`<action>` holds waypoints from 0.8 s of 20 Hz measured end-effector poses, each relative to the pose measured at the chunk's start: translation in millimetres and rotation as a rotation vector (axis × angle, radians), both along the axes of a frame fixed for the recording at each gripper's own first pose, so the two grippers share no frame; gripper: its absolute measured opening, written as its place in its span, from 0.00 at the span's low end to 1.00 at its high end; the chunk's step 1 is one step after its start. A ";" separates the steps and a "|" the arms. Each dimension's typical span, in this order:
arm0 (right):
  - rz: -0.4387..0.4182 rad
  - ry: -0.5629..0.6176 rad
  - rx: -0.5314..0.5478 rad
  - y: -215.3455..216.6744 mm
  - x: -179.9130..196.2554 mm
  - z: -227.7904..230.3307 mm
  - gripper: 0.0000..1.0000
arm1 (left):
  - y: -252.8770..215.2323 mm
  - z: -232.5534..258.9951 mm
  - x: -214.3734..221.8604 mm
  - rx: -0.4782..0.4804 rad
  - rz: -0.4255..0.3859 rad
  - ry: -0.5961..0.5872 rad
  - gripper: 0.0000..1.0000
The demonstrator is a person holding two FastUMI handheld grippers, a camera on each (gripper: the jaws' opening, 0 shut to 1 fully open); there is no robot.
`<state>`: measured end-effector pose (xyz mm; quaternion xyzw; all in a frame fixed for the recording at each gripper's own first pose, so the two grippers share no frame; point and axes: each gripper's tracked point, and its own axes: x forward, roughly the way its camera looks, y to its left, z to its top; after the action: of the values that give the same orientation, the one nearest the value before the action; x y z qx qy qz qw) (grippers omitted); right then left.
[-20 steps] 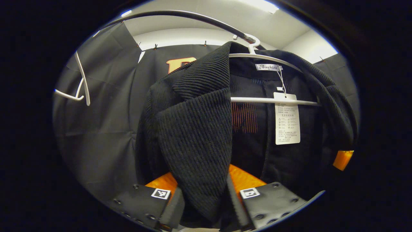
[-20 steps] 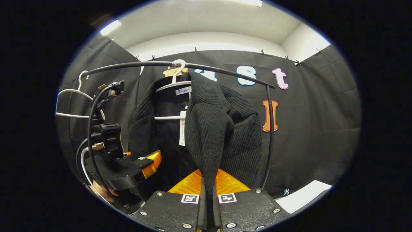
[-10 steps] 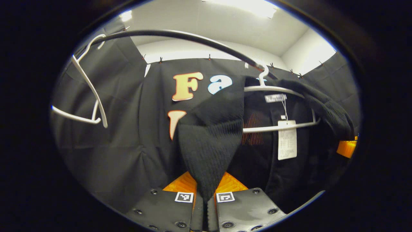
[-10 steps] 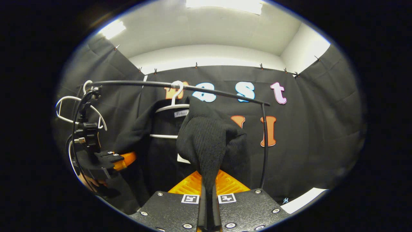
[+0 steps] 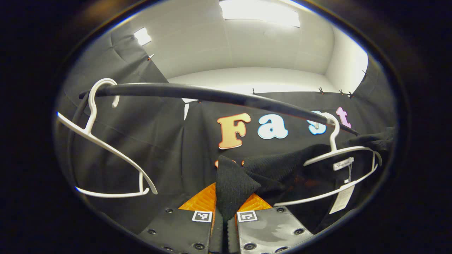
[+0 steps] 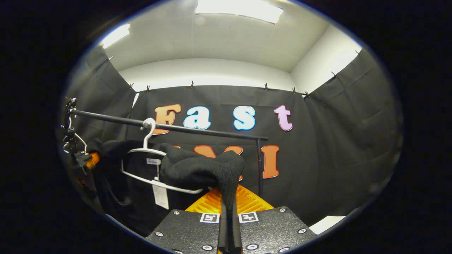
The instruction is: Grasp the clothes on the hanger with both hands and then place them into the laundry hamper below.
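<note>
A black ribbed jacket [image 5: 235, 181] hangs on a white hanger [image 5: 333, 151] that tilts on the black rail [image 5: 212, 96]. My left gripper [image 5: 224, 227] is shut on one front edge of the jacket, and the cloth stretches from it towards the hanger. In the right gripper view the jacket [image 6: 197, 169] is pulled off to the right of the hanger [image 6: 146, 151]. There my right gripper [image 6: 229, 229] is shut on the other front edge. The left gripper [image 6: 88, 158] shows far off at the left, holding the jacket's opposite side. A paper tag [image 6: 160, 195] dangles inside the jacket.
An empty white hanger [image 5: 106, 151] hangs at the rail's left end. The rail [image 6: 169, 127] drops into an upright post [image 6: 259, 165] at its right end. Black cloth walls close in the back and sides. A pale strip of floor [image 6: 325, 224] shows at the lower right.
My left gripper closed on the jacket's front edge. Both grippers then drew the two edges apart and away from the rail, spreading the jacket wide and tipping the hanger.
</note>
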<state>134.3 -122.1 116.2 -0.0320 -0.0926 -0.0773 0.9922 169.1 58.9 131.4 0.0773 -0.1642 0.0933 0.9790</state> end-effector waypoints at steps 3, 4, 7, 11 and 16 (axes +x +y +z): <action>-0.032 -0.008 -0.006 -27.1 21.7 13.4 0.05 | 17.0 2.9 28.1 -0.006 0.062 0.007 0.12; -0.036 -0.005 0.005 -35.1 29.8 15.6 0.05 | 21.0 5.0 30.8 -0.007 0.072 0.003 0.12; -0.004 0.036 0.038 -46.0 57.0 1.9 0.05 | 27.1 3.4 38.5 0.007 0.096 -0.038 0.12; 0.016 0.088 0.004 -48.1 86.3 -34.8 0.05 | 29.9 -1.1 32.3 0.022 0.125 -0.120 0.12; 0.060 0.122 0.017 -26.9 96.7 -77.5 0.05 | 44.5 3.7 38.5 0.026 0.192 -0.148 0.12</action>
<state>231.0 -149.0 38.7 -0.0256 -0.0324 -0.0462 0.9981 207.6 103.3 135.1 0.0983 -0.2289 0.1898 0.9497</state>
